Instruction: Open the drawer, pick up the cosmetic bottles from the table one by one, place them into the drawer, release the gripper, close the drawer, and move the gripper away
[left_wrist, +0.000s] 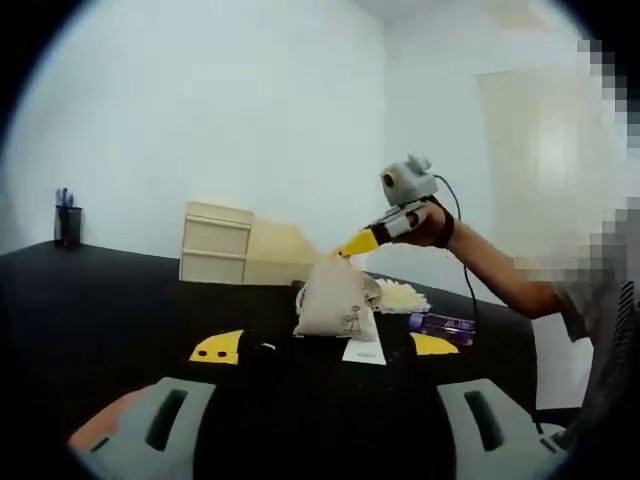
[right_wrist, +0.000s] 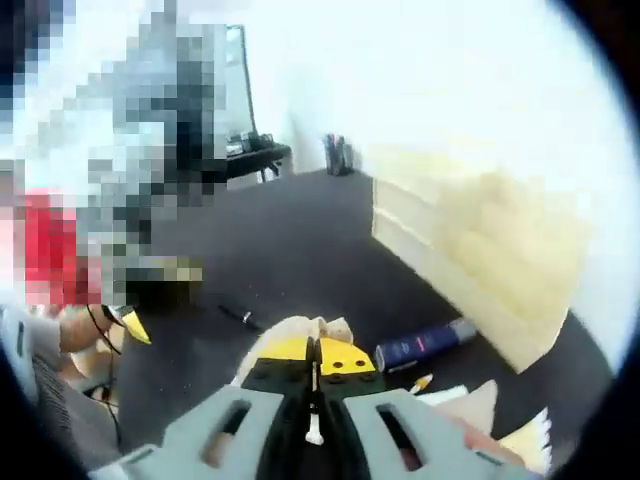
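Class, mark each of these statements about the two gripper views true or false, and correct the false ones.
1. The right gripper has its jaws closed. True.
2. The drawer unit stands with a drawer pulled out. False: its drawers look shut.
3. A dark blue bottle lies on its side on the black table. True.
4. The left gripper is clamped on a bottle. False: its jaws are apart and hold nothing.

Both views are evenly and brightly lit, and the pale walls are washed out against the black table (left_wrist: 110, 300). Strong barrel distortion is seen at the edges. The right gripper view is smeared by motion blur, with the wooden drawer unit (right_wrist: 480, 250) rendered soft and overexposed.
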